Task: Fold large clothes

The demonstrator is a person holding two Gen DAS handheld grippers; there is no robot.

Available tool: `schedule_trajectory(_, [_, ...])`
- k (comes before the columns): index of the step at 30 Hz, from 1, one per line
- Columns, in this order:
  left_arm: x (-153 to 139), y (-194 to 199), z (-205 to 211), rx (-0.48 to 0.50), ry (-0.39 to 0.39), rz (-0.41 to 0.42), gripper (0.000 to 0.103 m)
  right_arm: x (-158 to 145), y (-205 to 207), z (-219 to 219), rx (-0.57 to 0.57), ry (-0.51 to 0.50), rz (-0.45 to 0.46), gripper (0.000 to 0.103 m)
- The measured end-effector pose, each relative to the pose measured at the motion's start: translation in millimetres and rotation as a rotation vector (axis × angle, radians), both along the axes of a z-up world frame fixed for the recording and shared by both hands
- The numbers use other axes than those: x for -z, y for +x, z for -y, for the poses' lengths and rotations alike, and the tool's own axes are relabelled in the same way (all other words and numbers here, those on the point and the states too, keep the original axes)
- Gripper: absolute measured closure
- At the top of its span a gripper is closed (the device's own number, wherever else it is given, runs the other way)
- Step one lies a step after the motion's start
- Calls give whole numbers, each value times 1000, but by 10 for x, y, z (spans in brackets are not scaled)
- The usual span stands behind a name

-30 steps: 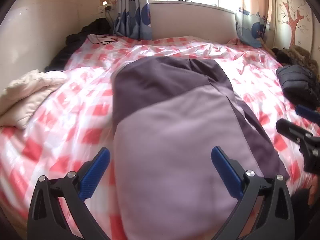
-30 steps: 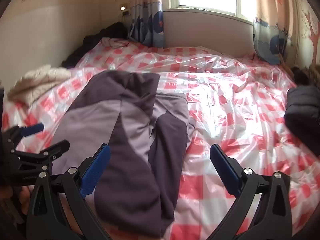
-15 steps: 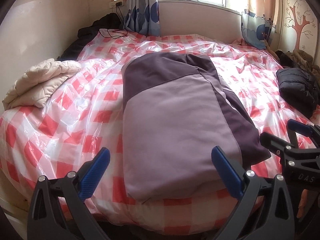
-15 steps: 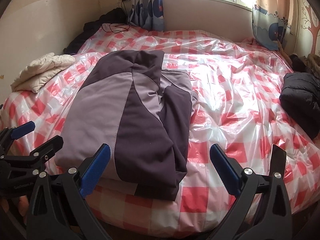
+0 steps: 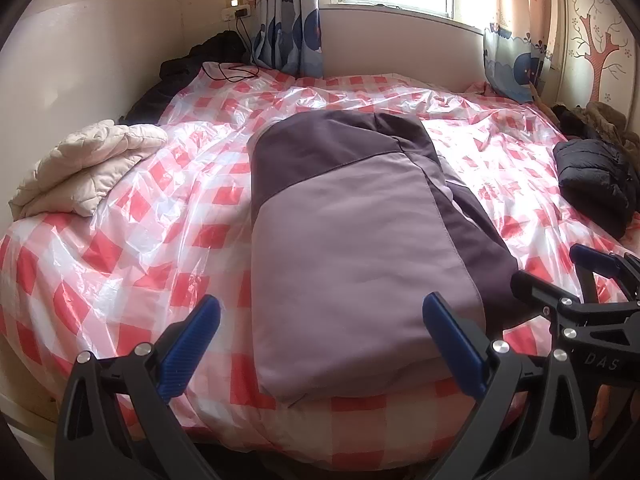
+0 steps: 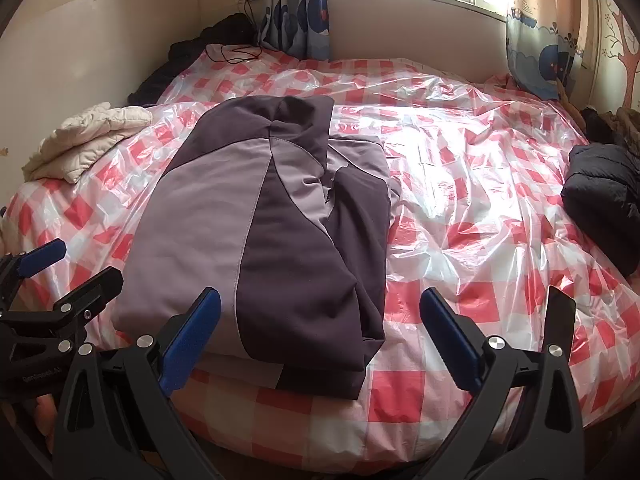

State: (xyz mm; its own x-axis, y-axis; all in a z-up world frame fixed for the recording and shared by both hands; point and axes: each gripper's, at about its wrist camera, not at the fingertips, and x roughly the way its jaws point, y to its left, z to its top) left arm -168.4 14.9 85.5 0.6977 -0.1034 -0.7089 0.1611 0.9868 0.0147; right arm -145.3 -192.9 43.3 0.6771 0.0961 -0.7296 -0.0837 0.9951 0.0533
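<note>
Left wrist view: the left gripper (image 5: 320, 346) is wide open, and its two blue fingertips (image 5: 191, 350) hold nothing and touch nothing.
Position of left gripper: it hangs in front of the near edge of the bed (image 5: 132, 236), apart from the cloth.
Right wrist view: the right gripper (image 6: 318, 342) is also spread wide and empty, with blue fingertips (image 6: 450, 344) clear of the cover.
Right gripper from the other side: it shows at the right edge of the left view, beside the jacket, and there I cannot tell how far it is open.
Jacket (image 5: 352, 248): purple, light and dark panels, folded into a long flat bundle on the middle of the bed, with its near end at the bed edge.
Bed cover: red and white squares under a clear plastic sheet (image 6: 460, 168).
Cream coat (image 5: 84, 168): lies on the left side of the bed, well apart from the jacket.
Black coat (image 6: 604, 196): lies at the right side.
</note>
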Motion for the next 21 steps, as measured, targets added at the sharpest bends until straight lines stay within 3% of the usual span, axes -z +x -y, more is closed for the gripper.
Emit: schedule_trajectory(21, [37, 43, -36, -9, -2, -3, 6, 103, 77, 24, -11, -9, -20, 7])
